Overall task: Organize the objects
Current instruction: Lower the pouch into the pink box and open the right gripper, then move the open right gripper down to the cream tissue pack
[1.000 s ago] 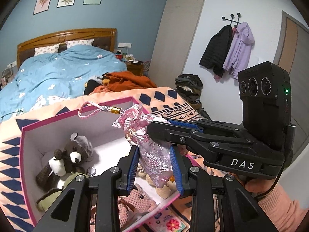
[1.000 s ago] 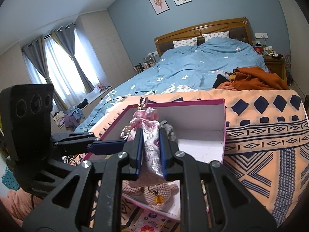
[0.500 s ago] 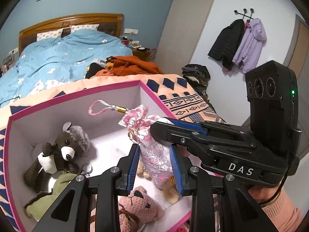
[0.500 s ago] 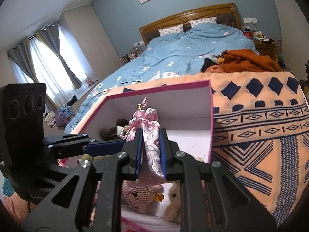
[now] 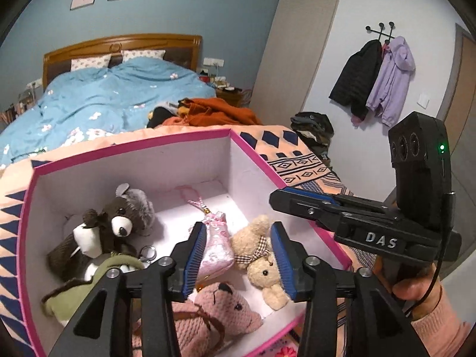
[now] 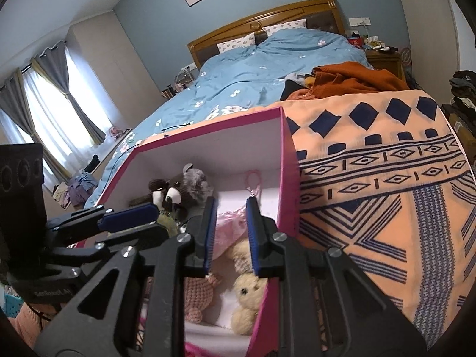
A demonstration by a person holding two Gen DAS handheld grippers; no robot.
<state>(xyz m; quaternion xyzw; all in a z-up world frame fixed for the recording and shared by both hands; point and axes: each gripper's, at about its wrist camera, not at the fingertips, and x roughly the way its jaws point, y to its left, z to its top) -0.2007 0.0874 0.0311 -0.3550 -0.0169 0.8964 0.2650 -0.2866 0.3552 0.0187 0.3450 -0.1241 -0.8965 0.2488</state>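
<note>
**Q:** What could go wrong from here?

**A:** The pink-rimmed white cardboard box (image 5: 134,148) sits under my left claw (image 5: 238,229). Its jaws are opening, and the pink brocade drawstring pouch (image 5: 215,247) lies on the box floor between them, unpressed. If I lift away carelessly, a pad may snag the pouch.

**Q:** What does one view show that the other does not?

**A:** Only the left view shows my right claw (image 5: 276,199) side-on, jaws almost together and holding nothing. Only the right view shows the curtained window (image 6: 44,113), far left of that claw.
</note>
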